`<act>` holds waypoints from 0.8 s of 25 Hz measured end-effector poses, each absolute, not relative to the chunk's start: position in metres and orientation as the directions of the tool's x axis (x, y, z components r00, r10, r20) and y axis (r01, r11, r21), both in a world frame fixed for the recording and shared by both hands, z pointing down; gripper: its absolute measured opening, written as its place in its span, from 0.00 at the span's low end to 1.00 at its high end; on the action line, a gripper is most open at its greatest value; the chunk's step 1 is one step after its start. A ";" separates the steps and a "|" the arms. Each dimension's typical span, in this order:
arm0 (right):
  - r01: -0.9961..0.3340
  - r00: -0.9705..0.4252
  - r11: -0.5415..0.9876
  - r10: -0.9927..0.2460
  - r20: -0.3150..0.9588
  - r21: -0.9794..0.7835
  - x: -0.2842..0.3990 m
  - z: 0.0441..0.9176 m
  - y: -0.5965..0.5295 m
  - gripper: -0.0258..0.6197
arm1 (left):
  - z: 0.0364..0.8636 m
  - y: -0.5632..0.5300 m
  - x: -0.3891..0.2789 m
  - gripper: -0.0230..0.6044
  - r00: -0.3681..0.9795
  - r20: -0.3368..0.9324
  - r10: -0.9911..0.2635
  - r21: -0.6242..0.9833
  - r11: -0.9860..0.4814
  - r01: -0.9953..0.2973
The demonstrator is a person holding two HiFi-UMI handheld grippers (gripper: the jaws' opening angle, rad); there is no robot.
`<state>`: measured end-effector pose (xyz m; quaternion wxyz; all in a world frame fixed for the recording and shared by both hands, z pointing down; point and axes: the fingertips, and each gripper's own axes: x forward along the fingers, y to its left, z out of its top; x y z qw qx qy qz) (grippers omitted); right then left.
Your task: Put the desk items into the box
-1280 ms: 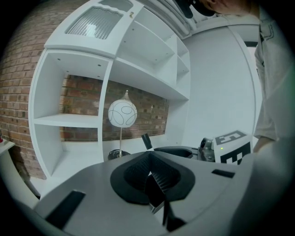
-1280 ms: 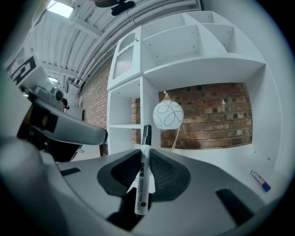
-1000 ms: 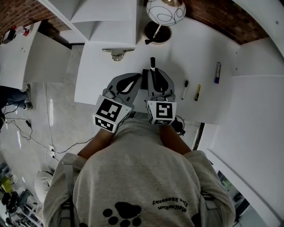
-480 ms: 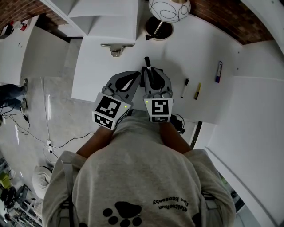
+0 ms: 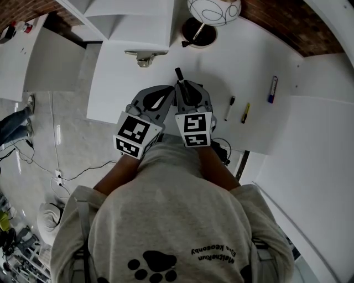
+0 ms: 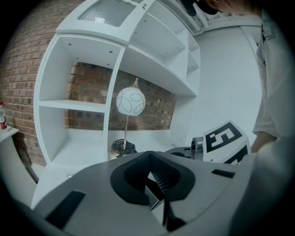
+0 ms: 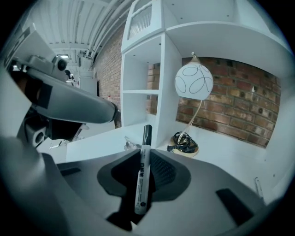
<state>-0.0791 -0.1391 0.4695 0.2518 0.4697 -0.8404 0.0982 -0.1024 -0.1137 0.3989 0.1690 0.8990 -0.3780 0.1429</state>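
My right gripper [image 5: 184, 88] is shut on a white marker with a black cap [image 5: 179, 76], which sticks out past the fingertips over the white desk [image 5: 243, 61]. In the right gripper view the marker [image 7: 143, 170] stands upright between the dark pads. Just to the left, my left gripper [image 5: 167, 97] lies side by side with it, its jaws meeting at the tip with nothing seen between them [image 6: 150, 159]. No box shows in any view.
On the desk to the right lie a thin black-and-white pen [image 5: 229, 108], a yellow pen [image 5: 245, 113] and a blue marker [image 5: 271, 89]. A globe lamp [image 5: 213, 12] with a cabled base [image 5: 198, 32] stands by the white shelf unit [image 5: 133, 22]. A metal clip [image 5: 145, 57] lies at the left.
The right gripper has tipped and turned with the marker, whose cap has swung to the left in the head view. The left gripper has barely moved.
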 end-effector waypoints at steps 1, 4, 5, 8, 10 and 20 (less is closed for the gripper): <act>-0.836 -0.432 0.544 -0.729 0.531 0.067 -0.080 0.471 -0.139 0.16 | 0.399 -0.114 -0.102 0.05 0.673 0.386 -0.632 0.197 -0.656 -0.729; -0.834 -0.429 0.550 -0.695 0.577 0.043 -0.081 0.477 -0.139 0.16 | 0.400 -0.114 -0.103 0.05 0.671 0.387 -0.633 0.199 -0.653 -0.731; -0.832 -0.430 0.553 -0.683 0.591 0.034 -0.081 0.478 -0.139 0.16 | 0.400 -0.114 -0.102 0.05 0.670 0.387 -0.633 0.200 -0.652 -0.731; -0.823 -0.423 0.567 -0.633 0.648 0.017 -0.081 0.484 -0.137 0.16 | 0.401 -0.114 -0.102 0.05 0.670 0.388 -0.632 0.204 -0.651 -0.732; -0.821 -0.405 0.571 -0.592 0.696 0.008 -0.079 0.489 -0.135 0.16 | 0.401 -0.113 -0.102 0.05 0.670 0.387 -0.633 0.205 -0.650 -0.732; -0.810 -0.389 0.587 -0.525 0.757 -0.009 -0.081 0.497 -0.133 0.16 | 0.401 -0.108 -0.104 0.05 0.664 0.386 -0.641 0.215 -0.637 -0.740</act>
